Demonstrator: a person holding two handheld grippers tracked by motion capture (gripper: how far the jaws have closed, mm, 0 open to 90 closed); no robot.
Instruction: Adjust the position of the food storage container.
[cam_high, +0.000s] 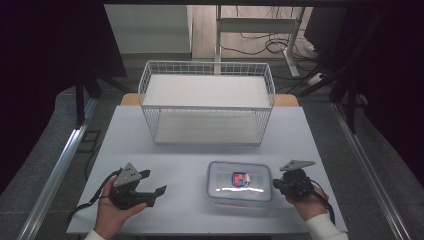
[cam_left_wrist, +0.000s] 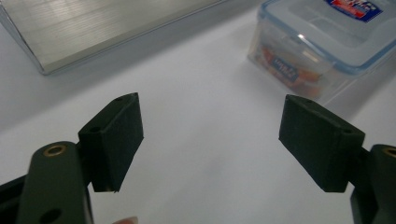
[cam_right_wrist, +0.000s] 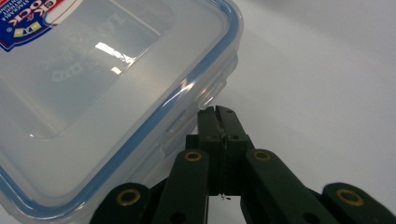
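**High view: two claws flanked a lidded box on a white desk**

High view showed a clear plastic box (cam_high: 240, 183) with a blue-edged lid and a red and blue label lying on the near half of the white desk (cam_high: 210, 145), right of centre. Behind it, toward the far edge, stood a white wire rack (cam_high: 207, 102) with two shelves, well apart from the box.

The left claw (cam_high: 155, 191) was held in the person's left hand (cam_high: 112, 212) at the near left of the desk, pointing right toward the box but apart from it. Left gripper view showed its two black jaws spread wide with bare desk between them, the box (cam_left_wrist: 322, 42) ahead to the upper right and the base of the rack (cam_left_wrist: 93, 28) at the upper left.

The right claw (cam_high: 276, 184) was held in the person's right hand (cam_high: 312, 202), in a white sleeve, just beside the right side of the box. Right gripper view showed the right claw (cam_right_wrist: 219, 114) with its jaws pressed together, gripping nothing, their tips close to a small tab under the lid's corner on the box (cam_right_wrist: 93, 107); whether the tips touched the tab could not be told.
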